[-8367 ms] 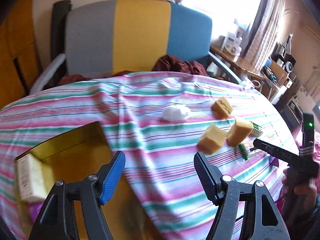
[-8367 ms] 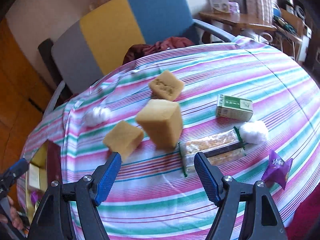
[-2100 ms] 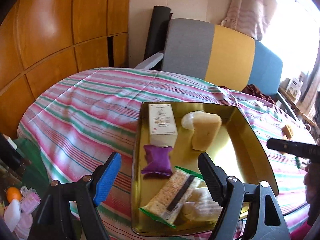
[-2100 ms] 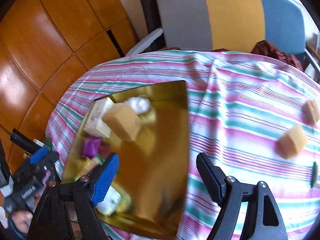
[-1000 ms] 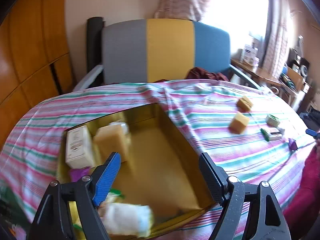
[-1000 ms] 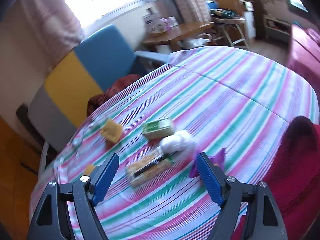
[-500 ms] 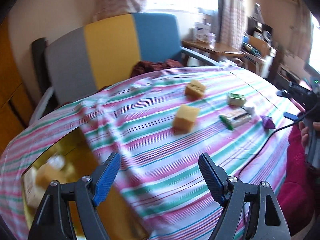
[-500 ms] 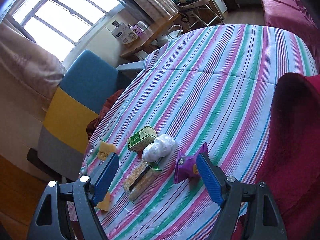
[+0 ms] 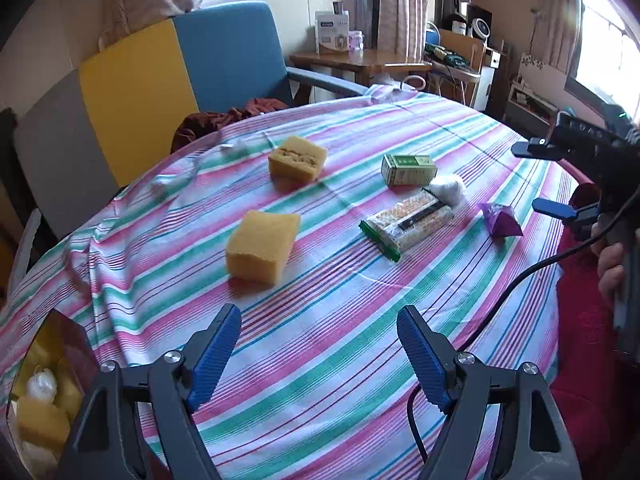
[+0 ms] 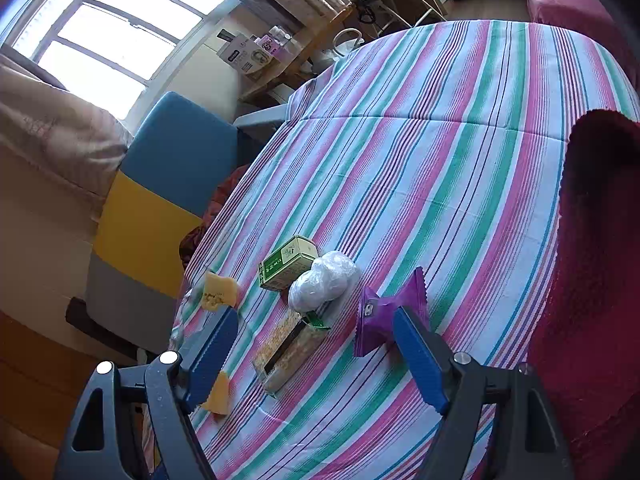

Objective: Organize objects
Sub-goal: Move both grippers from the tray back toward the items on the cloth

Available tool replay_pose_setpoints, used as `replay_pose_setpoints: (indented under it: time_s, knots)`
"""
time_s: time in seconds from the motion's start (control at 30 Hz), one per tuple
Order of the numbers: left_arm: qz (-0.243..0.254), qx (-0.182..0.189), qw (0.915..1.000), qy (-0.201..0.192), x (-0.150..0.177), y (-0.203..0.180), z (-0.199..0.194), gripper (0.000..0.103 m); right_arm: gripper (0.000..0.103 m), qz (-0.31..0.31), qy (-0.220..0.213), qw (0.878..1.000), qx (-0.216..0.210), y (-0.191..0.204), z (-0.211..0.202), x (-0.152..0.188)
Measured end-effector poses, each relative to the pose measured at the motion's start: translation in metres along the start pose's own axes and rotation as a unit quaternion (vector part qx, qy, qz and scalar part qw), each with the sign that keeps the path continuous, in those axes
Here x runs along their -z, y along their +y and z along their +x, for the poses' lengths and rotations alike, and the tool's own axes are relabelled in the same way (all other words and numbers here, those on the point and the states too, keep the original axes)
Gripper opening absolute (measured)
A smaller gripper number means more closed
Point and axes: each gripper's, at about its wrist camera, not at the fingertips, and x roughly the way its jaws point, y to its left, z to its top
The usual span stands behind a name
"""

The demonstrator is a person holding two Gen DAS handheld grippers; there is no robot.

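Task is sitting partway through, by the look of it. The desk (image 9: 320, 360), under a striped cloth, is still carrying six loose things, and the gold tray (image 9: 76, 344) at its near-left corner is already holding some.

Left on the desk, largest first:
- Plain yellow sponge (image 9: 262, 246), lying nearest the left gripper (image 9: 320, 356), ahead and a little left of its jaws.
- Second sponge (image 9: 297, 159), the one with a printed top, sitting farther back toward the chair (image 9: 160, 80).
- Long cracker pack (image 9: 408, 220), lying diagonally mid-desk.
- Green box (image 9: 407, 169), sitting behind the cracker pack.
- White wad (image 9: 448, 189), touching the green box and lying at the far end of the cracker pack.
- Purple packet (image 10: 386, 312), lying just ahead of the right gripper (image 10: 316, 356), beside its right jaw rather than between the two.

Tray contents: only a sliver is showing in the left wrist view. At least two yellow sponge-like blocks (image 9: 42, 420) and a white lump (image 9: 40, 386) are sitting inside; the rest is cut off by the frame.

Jaws: both grippers are standing apart with nothing between them. The right gripper is hovering over the purple packet cluster, so that looks like the next pick. The left one is aiming at the plain sponge.
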Motion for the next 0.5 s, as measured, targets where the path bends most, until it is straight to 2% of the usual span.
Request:
replay_pose_setpoints:
  time_s: [0.17, 0.33, 0.5]
  knots:
    - [-0.01, 0.007, 0.9997, 0.019, -0.004, 0.003, 0.022, 0.081, 0.081, 0.005, 0.004, 1.0, -0.002, -0.001, 0.001, 0.0]
    - [-0.012, 0.015, 0.9996, 0.022, -0.012, 0.004, 0.035, 0.081, 0.081, 0.005, 0.013, 1.0, -0.002, 0.0, 0.005, 0.001]
    - [0.014, 0.025, 0.9994, 0.021, -0.024, -0.009, 0.048, 0.081, 0.081, 0.004, 0.017, 1.0, -0.003, 0.0, 0.005, 0.001]
